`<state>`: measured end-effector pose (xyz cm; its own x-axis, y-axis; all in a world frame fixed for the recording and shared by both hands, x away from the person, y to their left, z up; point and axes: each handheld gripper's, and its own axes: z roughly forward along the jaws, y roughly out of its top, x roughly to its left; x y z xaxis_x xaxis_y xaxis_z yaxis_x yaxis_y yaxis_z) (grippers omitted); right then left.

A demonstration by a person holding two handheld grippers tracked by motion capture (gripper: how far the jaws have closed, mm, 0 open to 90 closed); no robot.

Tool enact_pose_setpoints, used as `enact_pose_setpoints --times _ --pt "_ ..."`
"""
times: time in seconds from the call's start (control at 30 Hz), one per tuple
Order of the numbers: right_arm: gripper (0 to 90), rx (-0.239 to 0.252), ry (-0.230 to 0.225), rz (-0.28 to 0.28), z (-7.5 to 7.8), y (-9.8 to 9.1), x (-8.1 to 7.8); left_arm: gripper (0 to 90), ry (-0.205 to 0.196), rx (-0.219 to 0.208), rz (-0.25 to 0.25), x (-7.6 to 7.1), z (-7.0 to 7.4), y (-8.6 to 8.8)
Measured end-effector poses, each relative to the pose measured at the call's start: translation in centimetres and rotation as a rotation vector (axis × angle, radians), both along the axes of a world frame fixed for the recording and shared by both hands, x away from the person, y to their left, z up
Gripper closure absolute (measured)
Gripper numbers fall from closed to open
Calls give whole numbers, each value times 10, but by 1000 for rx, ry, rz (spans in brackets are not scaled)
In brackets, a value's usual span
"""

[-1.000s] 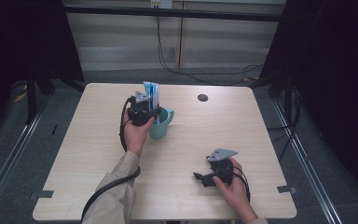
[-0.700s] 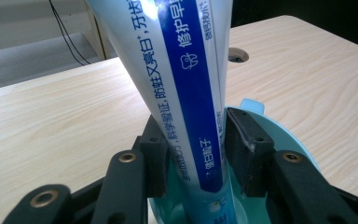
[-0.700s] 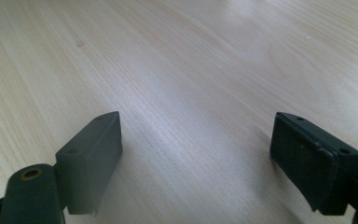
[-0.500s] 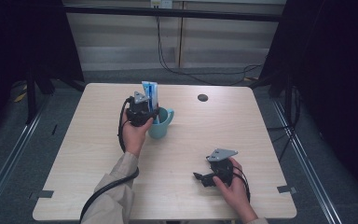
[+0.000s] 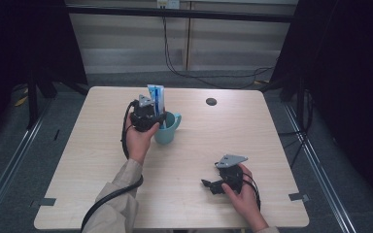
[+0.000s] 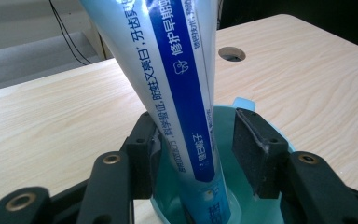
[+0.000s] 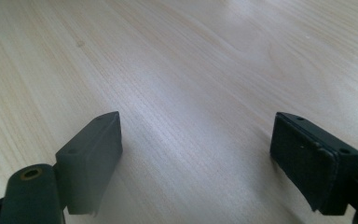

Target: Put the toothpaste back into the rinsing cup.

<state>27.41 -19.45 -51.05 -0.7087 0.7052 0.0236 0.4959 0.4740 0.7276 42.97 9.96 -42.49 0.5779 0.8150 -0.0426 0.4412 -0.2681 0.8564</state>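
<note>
Teal cup (image 5: 167, 130) at the table's (image 5: 272, 145) 11 o'clock holds the toothpaste tube (image 6: 186, 116). Left gripper (image 6: 193, 144), jaws just opening, frees it; lift straight up. Right gripper (image 7: 196, 154) idles wide.

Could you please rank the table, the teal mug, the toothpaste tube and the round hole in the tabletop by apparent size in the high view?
1. table
2. teal mug
3. toothpaste tube, partly hidden, so unsure against the mug
4. round hole

Dim surroundings, soft even tabletop light
</note>
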Motion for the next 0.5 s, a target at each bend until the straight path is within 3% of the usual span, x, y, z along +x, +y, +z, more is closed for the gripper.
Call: enact_pose_setpoints --times 0.5 --pt "163 0 1 0 0 0 0 497 17 13 -12 -4 9 4"
